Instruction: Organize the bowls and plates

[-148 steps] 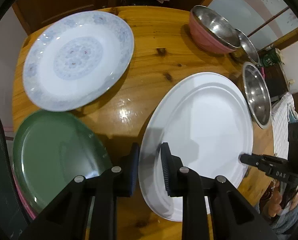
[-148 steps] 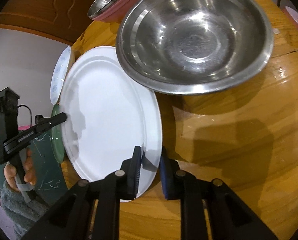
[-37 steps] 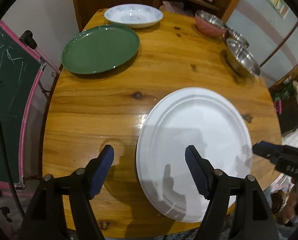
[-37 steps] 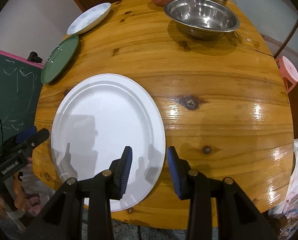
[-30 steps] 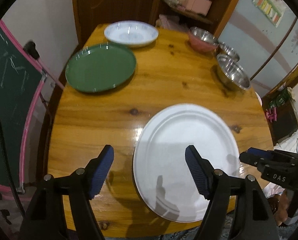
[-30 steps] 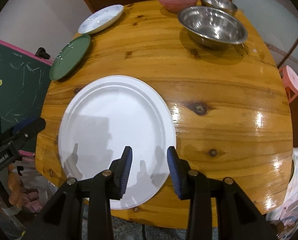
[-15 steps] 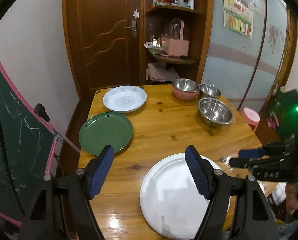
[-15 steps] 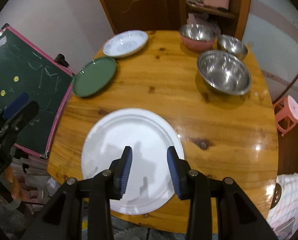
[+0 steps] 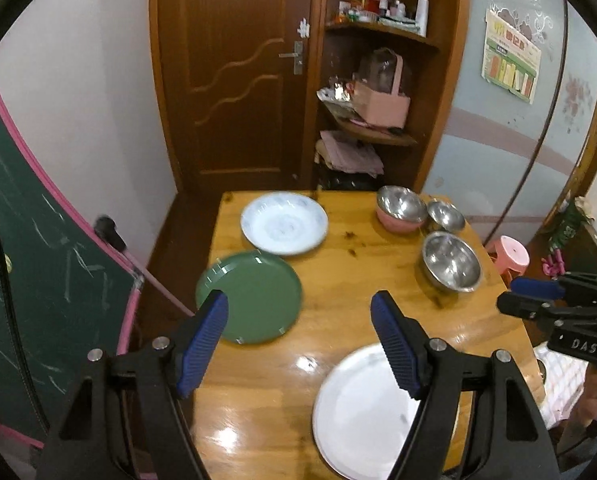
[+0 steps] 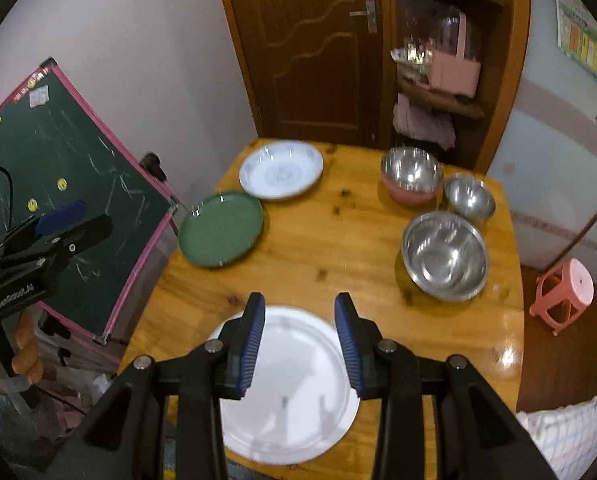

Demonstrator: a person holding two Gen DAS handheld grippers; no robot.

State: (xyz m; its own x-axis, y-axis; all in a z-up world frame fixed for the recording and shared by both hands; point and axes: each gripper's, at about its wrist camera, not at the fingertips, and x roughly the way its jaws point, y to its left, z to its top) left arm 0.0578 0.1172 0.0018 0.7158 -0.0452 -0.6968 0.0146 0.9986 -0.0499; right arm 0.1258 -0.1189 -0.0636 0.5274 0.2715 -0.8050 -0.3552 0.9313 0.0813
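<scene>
Left tongs (image 9: 299, 344) wide open, nothing between the pads, well above the desk (image 9: 338, 280). Right tongs (image 10: 299, 344) about a third open, also empty, pointing down over the white plate (image 10: 290, 392)

From my left cam: white plate (image 9: 362, 408) sits at the near edge of the desk, partly behind my right finger. Green plate (image 9: 254, 296) is at the desk's left edge, just beyond my left pad in frame. Patterned plate (image 9: 284, 229) lies behind it at the far left; the two rims look touching or overlapping, can't tell which. Right tongs (image 9: 510, 298) show at the frame's right edge, off the desk's right side

From my right cam: green plate (image 10: 221, 234) and patterned plate (image 10: 281, 169) along the left side, white plate alone at the near edge, well apart from both. Bowls are grouped far right: big steel bowl (image 10: 444, 255) nearest, small steel bowl (image 10: 469, 196) behind it, pink bowl (image 10: 411, 176) at the back with a steel bowl nested inside. Left tongs (image 10: 64, 220) visible at the frame's left, over the chalkboard (image 10: 86, 200), off the desk

Pink stool (image 10: 564, 292) on the floor to the right of the desk. Door (image 9: 234, 68) and shelves (image 9: 378, 80) behind the desk. Slight blur on everything
</scene>
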